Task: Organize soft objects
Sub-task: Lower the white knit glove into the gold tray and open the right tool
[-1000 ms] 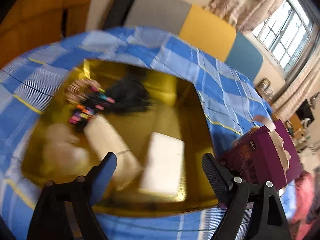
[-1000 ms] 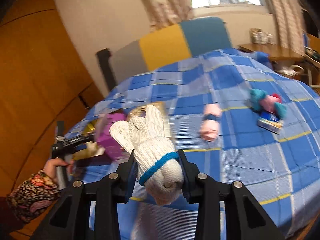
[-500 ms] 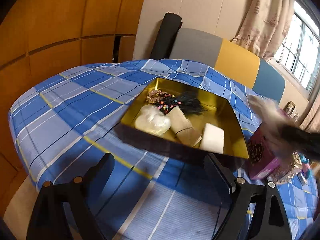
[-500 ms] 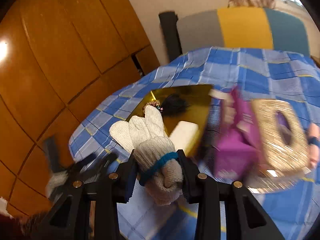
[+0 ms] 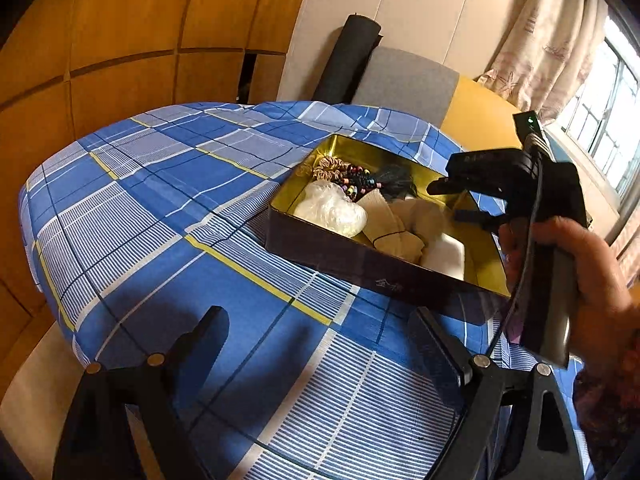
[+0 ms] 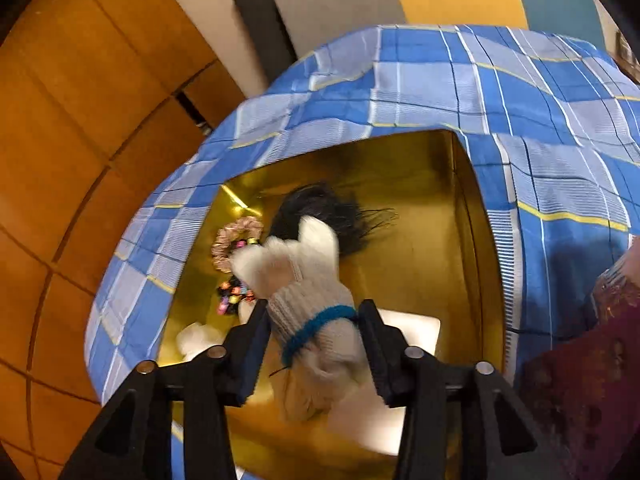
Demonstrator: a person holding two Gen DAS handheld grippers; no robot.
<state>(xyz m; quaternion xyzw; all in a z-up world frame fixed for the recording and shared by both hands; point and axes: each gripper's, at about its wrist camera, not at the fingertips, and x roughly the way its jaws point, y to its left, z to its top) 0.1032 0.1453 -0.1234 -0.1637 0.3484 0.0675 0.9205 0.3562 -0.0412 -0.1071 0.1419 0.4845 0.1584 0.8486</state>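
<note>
Holding white knit glove over gold tin, frame centre; right tool clamped at its blue cuff. Soft, light, floppy. Left tool apart, empty.

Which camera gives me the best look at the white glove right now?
The right wrist view: the white glove sits centre frame, clamped in the right hand-held gripper over the gold tin. In the left wrist view, that hand-held gripper hides the glove.

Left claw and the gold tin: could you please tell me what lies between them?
In the left wrist view, only bare blue checked cloth lies between the open left claw and the tin's dark front wall.
</note>
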